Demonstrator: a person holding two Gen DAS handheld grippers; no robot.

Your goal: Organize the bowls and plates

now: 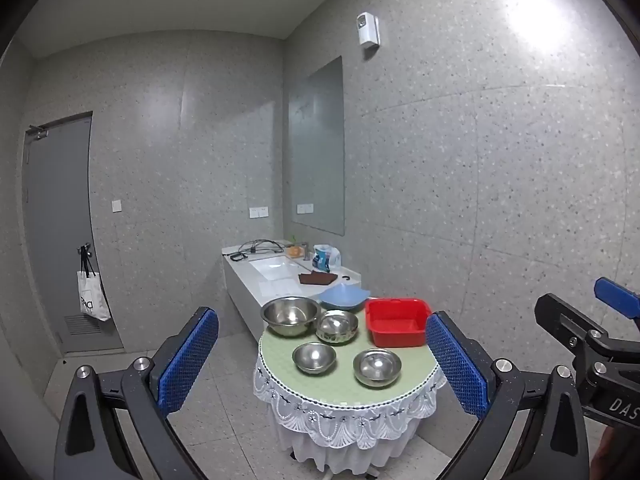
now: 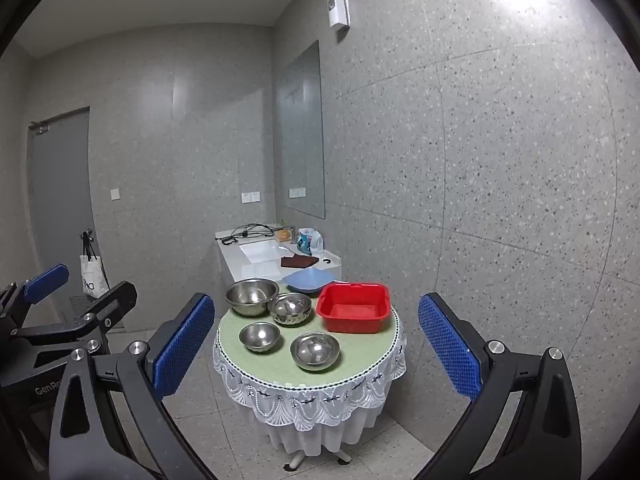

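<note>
Nearest: left gripper, jaws spread wide, blue textured pads, nothing between them; held off the table, well short of it. Right gripper, likewise spread wide and empty, held beside the left one, at a similar stand-off.

Round table, pale green top, white lace-edged cloth hanging to near the floor. On it:

- Front row: small steel bowl at left and a second small steel bowl at right, apart from each other, both upright and empty.
- Middle: patterned steel bowl, upright, just beside the large bowl.
- Rear left: large steel bowl, upright, empty.
- Right: red plastic basin, rectangular, empty, near the patterned bowl but not touching it.
- Rear edge: light blue dish, squarish, partly hidden behind the steel bowls and basin.

Beyond the table: white sink counter against the speckled wall, carrying a brown cloth, black cables, a blue-and-white bottle and a small orange item too small to identify. Mirror above the counter.

Far left: grey door, with a white tote bag hanging at its edge.
</note>
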